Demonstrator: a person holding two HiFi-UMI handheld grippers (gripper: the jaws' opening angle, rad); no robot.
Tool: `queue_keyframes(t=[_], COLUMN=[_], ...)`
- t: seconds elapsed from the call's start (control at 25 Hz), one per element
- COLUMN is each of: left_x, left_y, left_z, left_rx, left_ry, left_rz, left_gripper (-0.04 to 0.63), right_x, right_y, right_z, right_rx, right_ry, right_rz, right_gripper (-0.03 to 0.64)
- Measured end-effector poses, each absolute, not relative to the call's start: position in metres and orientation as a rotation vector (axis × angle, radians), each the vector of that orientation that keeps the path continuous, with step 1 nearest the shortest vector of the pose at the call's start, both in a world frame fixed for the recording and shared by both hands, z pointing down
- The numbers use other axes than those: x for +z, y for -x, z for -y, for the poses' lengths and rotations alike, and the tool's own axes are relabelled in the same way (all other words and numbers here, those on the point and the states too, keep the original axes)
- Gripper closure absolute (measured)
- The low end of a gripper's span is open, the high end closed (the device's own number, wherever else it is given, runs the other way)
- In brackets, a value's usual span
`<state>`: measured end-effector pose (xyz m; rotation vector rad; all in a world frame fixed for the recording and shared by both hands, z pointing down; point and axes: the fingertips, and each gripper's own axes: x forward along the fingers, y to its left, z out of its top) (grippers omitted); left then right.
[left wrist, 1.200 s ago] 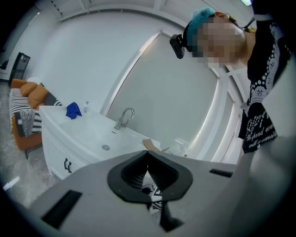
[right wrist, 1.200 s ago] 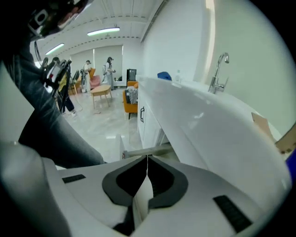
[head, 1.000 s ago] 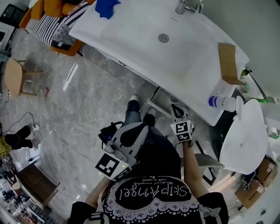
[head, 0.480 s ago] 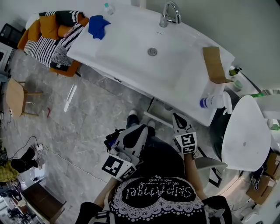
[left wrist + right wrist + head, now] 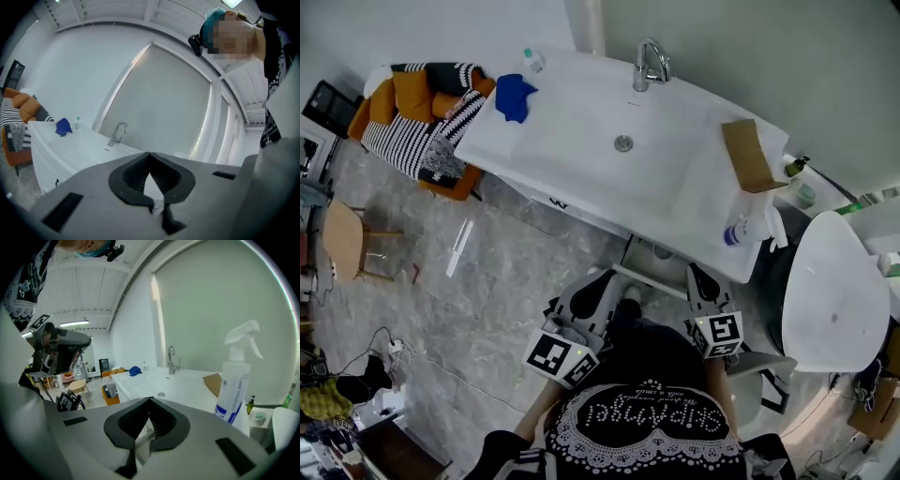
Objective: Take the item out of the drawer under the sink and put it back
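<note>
Far left: round wooden stool (image 5: 342, 239) on grey marbled tile floor (image 5: 487, 272). Next is an orange chair (image 5: 403, 89) draped with a black-and-white striped throw (image 5: 422, 141), right by the left end of the sink (image 5: 581, 141).

Sink is one long glossy white slab with a shallow basin and a rounded front edge. On it:
- crumpled blue cloth (image 5: 514, 97) and small clear bottle (image 5: 532, 59) at the left end
- round metal drain (image 5: 623, 143) mid-basin
- curved chrome faucet (image 5: 649, 61) at the back
- flat brown cardboard (image 5: 747, 155) on the right deck
- white spray bottle (image 5: 745, 228) with blue label at the right front corner, upright in the right gripper view
- small pump bottle (image 5: 794, 167) just past the cardboard

Left gripper (image 5: 150, 155): grey plastic body, black ribbed pads, tips together, nothing clamped. It's in front of the sink, aimed at it.

Drawer (image 5: 649, 267): pale frame poking out from under the sink's front, between the two grippers. The inside is in shadow and partly covered by the sink lip, so I can't tell the contents. Can't pick out the item in any view.

Right gripper (image 5: 150, 400): same build, jaws closed, nothing between the pads. It's just right of the drawer, with the spray bottle near, ahead and to its right.

Far right: glossy white rounded shell (image 5: 834, 291).
</note>
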<state>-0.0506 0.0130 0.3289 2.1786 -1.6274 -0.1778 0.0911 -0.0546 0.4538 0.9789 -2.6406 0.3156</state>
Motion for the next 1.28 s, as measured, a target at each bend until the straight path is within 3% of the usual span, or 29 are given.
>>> queue_keyframes(t=[0.44, 1.28], left_x=[0.321, 0.291], left_y=[0.056, 0.098], left_z=[0.0, 0.004], left_rx=[-0.159, -0.122], left_ry=[-2.259, -2.445], left_rz=[1.535, 1.283], left_gripper=[0.591, 0.591], right_x=[0.403, 0.334], right_y=[-0.111, -0.075], right_z=[0.044, -0.001], right_rx=[0.28, 0.275], right_ry=[-1.163, -1.511], right_rz=[2.681, 2.66], right_gripper=[0.6, 0.598])
